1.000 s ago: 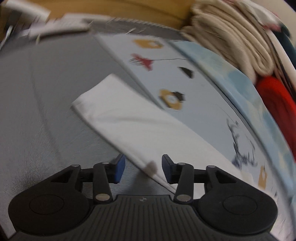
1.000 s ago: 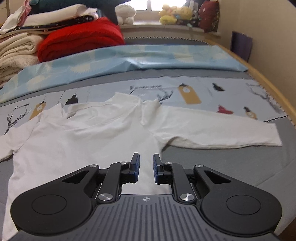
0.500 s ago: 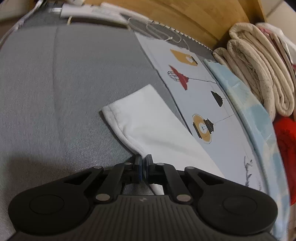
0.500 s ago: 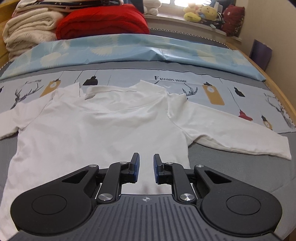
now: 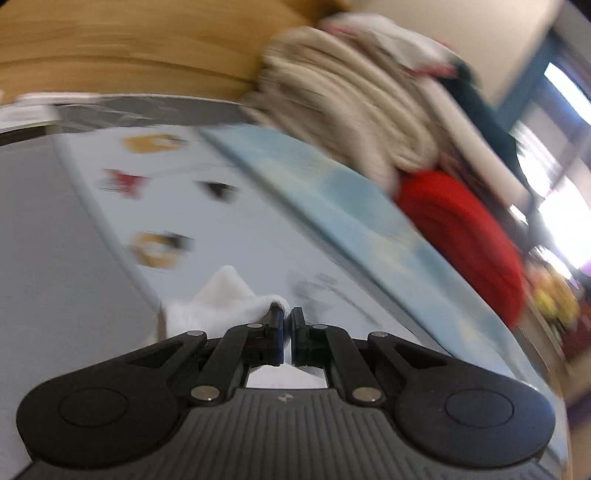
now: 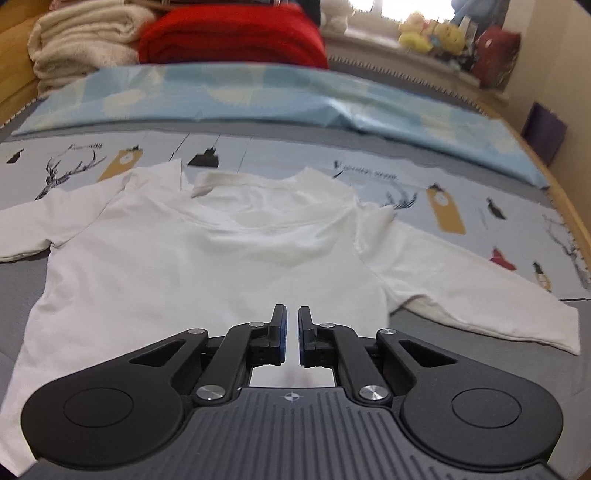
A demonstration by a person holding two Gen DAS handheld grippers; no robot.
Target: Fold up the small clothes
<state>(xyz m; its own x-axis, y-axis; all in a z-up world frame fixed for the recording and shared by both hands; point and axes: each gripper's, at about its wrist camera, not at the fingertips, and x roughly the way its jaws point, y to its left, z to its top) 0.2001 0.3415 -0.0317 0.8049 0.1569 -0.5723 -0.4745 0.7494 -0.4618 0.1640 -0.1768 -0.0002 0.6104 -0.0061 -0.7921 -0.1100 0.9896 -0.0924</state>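
A white long-sleeved shirt [image 6: 207,266] lies flat, collar away from me, on the patterned bed sheet [image 6: 369,166]. In the right wrist view my right gripper [image 6: 291,312] hovers over the shirt's lower middle. Its jaws are closing to a narrow slit, and I see no cloth bunched between them. The shirt's right sleeve [image 6: 480,306] stretches out to the right. In the blurred left wrist view my left gripper [image 5: 287,312] is shut on the end of the other sleeve [image 5: 221,299], which is raised off the bed and gathered at the fingertips.
Folded cream blankets [image 5: 351,92] and a red blanket [image 5: 461,229] are stacked at the head of the bed behind a light blue pillow [image 6: 258,96]. A wooden headboard [image 5: 129,37] runs along the left side. Plush toys [image 6: 428,33] sit on the windowsill.
My left gripper closed on the sleeve end and has lifted and swung it toward the shirt body. My right gripper moved over the shirt's lower middle and its jaws narrowed.
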